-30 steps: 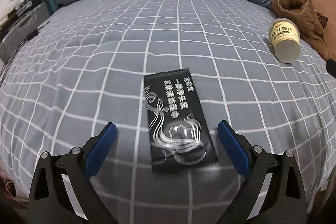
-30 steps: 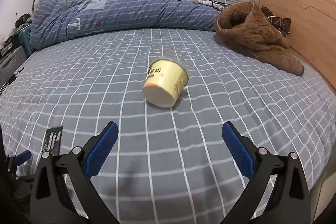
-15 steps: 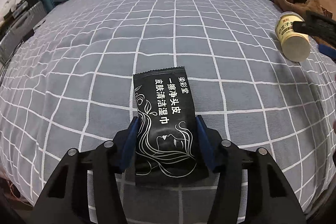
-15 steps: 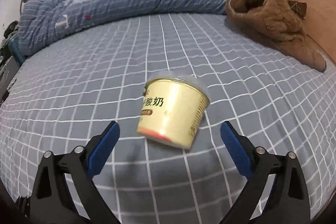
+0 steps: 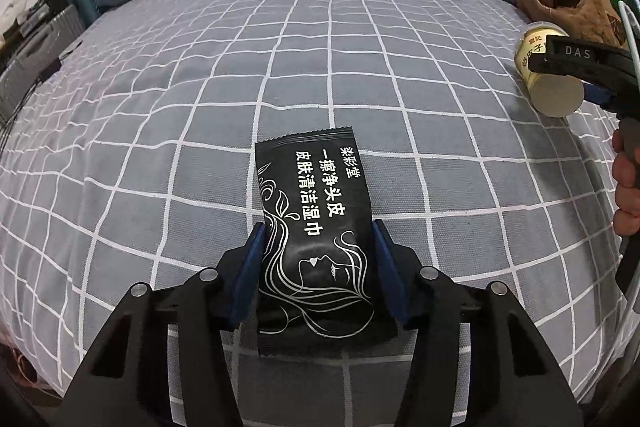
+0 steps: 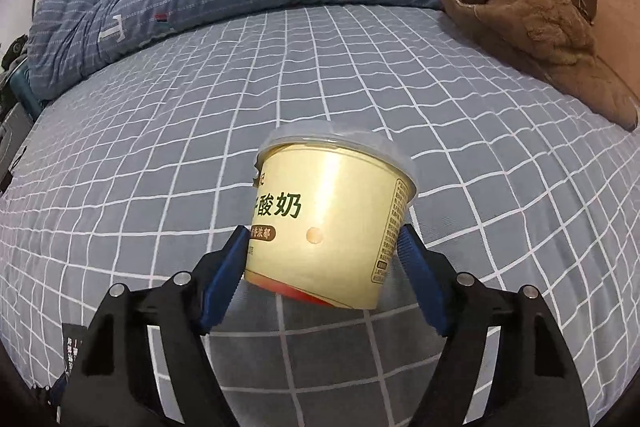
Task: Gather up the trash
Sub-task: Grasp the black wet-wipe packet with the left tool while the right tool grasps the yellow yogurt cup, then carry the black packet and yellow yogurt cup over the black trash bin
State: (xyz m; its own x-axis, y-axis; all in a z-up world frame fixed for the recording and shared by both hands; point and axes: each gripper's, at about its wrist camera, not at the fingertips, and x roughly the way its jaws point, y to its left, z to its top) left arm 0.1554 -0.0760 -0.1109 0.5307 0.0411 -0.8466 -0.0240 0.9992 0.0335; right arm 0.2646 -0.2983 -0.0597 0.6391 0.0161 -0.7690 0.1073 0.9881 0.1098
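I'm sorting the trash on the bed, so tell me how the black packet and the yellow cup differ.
The black packet is flat and thin, while the yellow cup is round and bulky. The packet lies face up on the checked bedsheet; the cup lies tipped on its side, its clear lid pointing away. The packet carries white writing and a line drawing; the cup has dark green writing. Both sit between blue gripper pads: packet in the left gripper, cup in the right gripper.

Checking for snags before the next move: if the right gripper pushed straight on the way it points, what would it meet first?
The yogurt cup, already between the right gripper fingers, which have just been closing. Beyond it lies only the checked bedsheet; depth there is hard to judge.
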